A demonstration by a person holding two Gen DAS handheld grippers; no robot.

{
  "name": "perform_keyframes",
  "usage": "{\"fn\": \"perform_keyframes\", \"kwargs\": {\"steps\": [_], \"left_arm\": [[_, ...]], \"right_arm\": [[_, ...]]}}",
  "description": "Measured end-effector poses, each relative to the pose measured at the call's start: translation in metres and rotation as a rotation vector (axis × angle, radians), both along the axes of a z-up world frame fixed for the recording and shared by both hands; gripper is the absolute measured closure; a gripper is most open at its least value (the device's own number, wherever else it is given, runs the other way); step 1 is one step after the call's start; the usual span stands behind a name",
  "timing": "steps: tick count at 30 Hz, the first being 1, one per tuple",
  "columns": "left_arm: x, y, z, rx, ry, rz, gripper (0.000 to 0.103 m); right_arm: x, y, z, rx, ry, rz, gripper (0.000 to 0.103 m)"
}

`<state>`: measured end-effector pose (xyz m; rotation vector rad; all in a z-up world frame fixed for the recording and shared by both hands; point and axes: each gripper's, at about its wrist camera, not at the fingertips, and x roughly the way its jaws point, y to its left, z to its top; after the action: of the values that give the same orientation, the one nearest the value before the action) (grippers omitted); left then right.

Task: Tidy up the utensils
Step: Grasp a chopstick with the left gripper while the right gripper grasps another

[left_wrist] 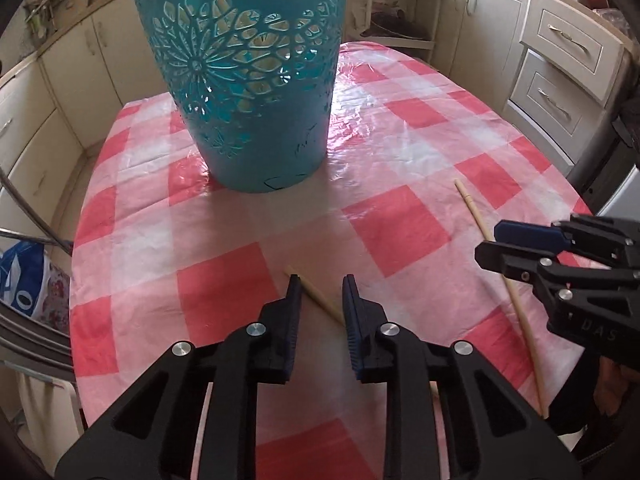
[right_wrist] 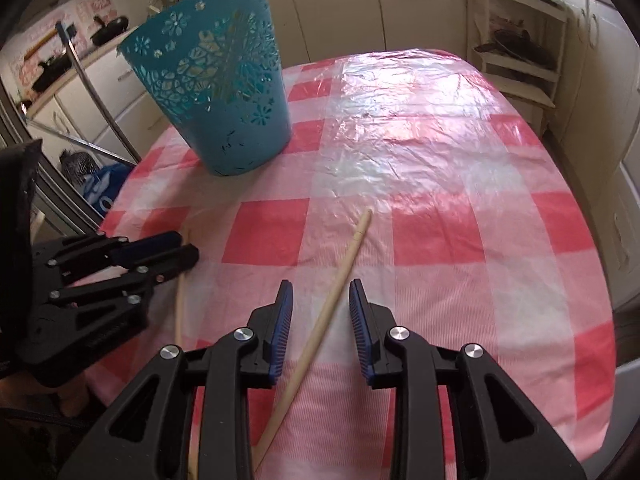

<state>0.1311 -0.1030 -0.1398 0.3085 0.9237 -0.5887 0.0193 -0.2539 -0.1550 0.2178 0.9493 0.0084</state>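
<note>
Nothing is sorted yet, I judge: both chopsticks lie on the bench short of the teal basket (left_wrist: pixel 248 80), the left chopstick (left_wrist: pixel 320 296) between my spread left claw (left_wrist: pixel 320 300), the right chopstick (right_wrist: pixel 332 300) between my spread right claw (right_wrist: pixel 320 304).

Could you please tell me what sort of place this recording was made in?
Most likely a home kitchen: cream cabinets with drawers, pans on a counter, and a table under a red-checked cloth.

Both wrist cams: close, angled down, shared table (left_wrist: pixel 400 152).
</note>
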Motion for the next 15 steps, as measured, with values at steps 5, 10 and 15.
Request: {"fn": "perform_keyframes", "kwargs": {"steps": [5,10,15], "left_arm": [[0.007,0.0,-0.002,0.004,-0.061,-0.124,0.083],[0.017,0.0,0.0,0.004,-0.04,-0.167,0.083],[0.017,-0.001,0.001,0.005,-0.005,-0.114,0.08]], "right_arm": [[0.013,0.02,0.001,-0.115,0.03,0.177,0.093],[0.02,0.014,0.002,-0.113,0.047,0.24,0.094],[0.021,0.004,-0.001,-0.045,0.046,0.203,0.092]]}}
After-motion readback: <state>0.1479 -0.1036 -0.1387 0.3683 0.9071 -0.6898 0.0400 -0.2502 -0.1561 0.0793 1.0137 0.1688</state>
